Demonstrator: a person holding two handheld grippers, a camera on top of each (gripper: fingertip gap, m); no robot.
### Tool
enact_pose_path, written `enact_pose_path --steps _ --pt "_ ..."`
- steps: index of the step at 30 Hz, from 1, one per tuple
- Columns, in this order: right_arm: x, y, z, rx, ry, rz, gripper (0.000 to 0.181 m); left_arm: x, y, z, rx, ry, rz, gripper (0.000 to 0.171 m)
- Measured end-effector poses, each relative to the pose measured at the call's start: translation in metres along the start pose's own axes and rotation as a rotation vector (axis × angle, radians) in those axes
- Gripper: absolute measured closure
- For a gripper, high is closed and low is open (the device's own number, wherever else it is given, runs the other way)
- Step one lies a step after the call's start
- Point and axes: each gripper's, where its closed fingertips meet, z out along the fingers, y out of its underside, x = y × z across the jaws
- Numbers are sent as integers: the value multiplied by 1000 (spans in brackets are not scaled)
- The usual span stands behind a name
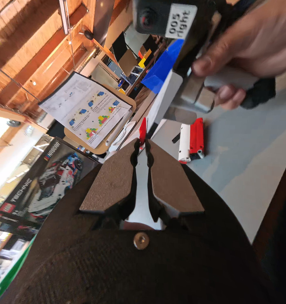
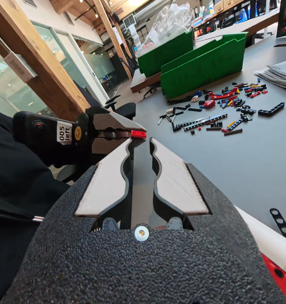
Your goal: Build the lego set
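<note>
My left gripper (image 1: 141, 142) is shut on a small flat red tile (image 1: 142, 131), held edge-on at its fingertips above the grey table (image 1: 237, 164). In the right wrist view the tile (image 2: 138, 134) sticks out of the left gripper, just beyond my right gripper's left fingertip. My right gripper (image 2: 141, 139) is open and empty, pointing at the tile. A red and white lego assembly (image 1: 191, 141) lies on the table; it also shows in the right wrist view (image 2: 277, 256).
A pile of loose lego pieces (image 2: 229, 105) lies ahead of the right gripper, with two green bins (image 2: 203, 69) behind it. A stack of booklets (image 2: 280, 74) and a black holed beam (image 2: 280, 222) lie at the right. A clipboard with an instruction sheet (image 1: 89, 111) and the set's box (image 1: 40, 181) stand at the left. My left and right fingertips are right by each other.
</note>
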Motion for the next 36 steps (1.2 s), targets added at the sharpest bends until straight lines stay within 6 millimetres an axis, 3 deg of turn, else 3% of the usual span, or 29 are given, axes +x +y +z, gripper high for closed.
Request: enact_pose_path --steps 1,7,12,18,27,36 --pt "-4 -5 0 33 -18 2 171 -3 -4 0 12 -10 -49 168" --pt "-6 -21 1 147 -12 35 169 -16 -9 2 28 -42 -211 168" --pt "-6 -33 1 241 -30 107 166 -21 -6 0 26 -67 -234 168" --pt "-3 -33 7 262 -17 137 167 -20 -2 0 -4 -97 -191 168" --pt "4 -27 10 236 -18 200 167 -17 6 1 -29 -72 -262 168" --pt "8 -27 9 274 -16 238 165 -26 10 1 -51 -130 -294 168"
